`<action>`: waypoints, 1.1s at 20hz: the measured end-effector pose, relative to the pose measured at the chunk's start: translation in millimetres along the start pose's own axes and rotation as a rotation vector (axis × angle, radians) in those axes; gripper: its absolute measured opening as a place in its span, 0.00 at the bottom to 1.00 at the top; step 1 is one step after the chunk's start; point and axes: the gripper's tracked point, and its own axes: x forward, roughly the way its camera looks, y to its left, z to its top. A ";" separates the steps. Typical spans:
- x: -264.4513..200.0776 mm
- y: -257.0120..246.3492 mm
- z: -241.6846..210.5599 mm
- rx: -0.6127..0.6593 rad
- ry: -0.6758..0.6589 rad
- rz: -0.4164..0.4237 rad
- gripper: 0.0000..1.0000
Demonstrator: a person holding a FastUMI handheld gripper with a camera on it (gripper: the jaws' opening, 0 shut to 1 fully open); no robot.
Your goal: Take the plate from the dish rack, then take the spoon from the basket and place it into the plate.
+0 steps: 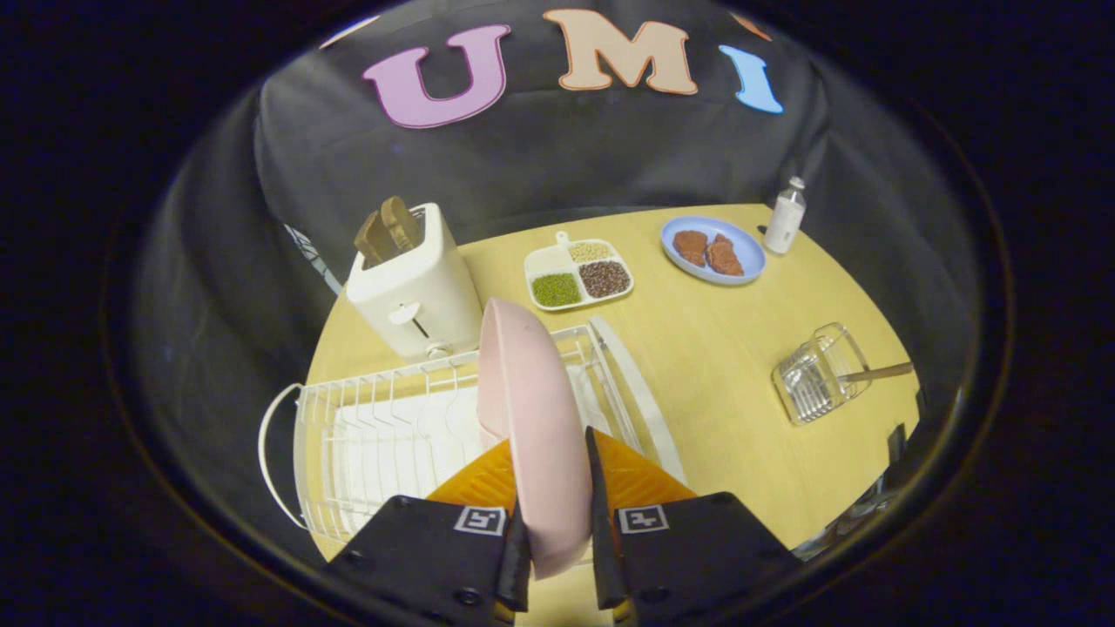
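I have the gripper (pixel 557 531) clamped on the pink plate (pixel 527 409), which stands edge-on between the fingers above the dish rack (pixel 375 435), probably clear; the spoon (pixel 875 374) waits in the basket (pixel 814 383) well right.

Lighting is dim and even, brightest on the desk (pixel 723 348). Fisheye distortion bends straight lines near the periphery. Focus is moderately soft throughout.

looks like a mock kitchen booth: toaster (pixel 416 292), dish rack (pixel 392 440), food plate (pixel 712 250) on a wooden surface (pixel 740 348), black cloth behind
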 end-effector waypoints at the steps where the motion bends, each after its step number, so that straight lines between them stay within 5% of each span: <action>1: -2.3 1.3 0.3 -0.002 -0.006 -0.014 0.32; 16: -24.0 -2.2 30.0 -0.109 -0.081 -0.180 0.29; 22: -80.6 -6.7 70.0 0.026 -0.217 -0.089 0.29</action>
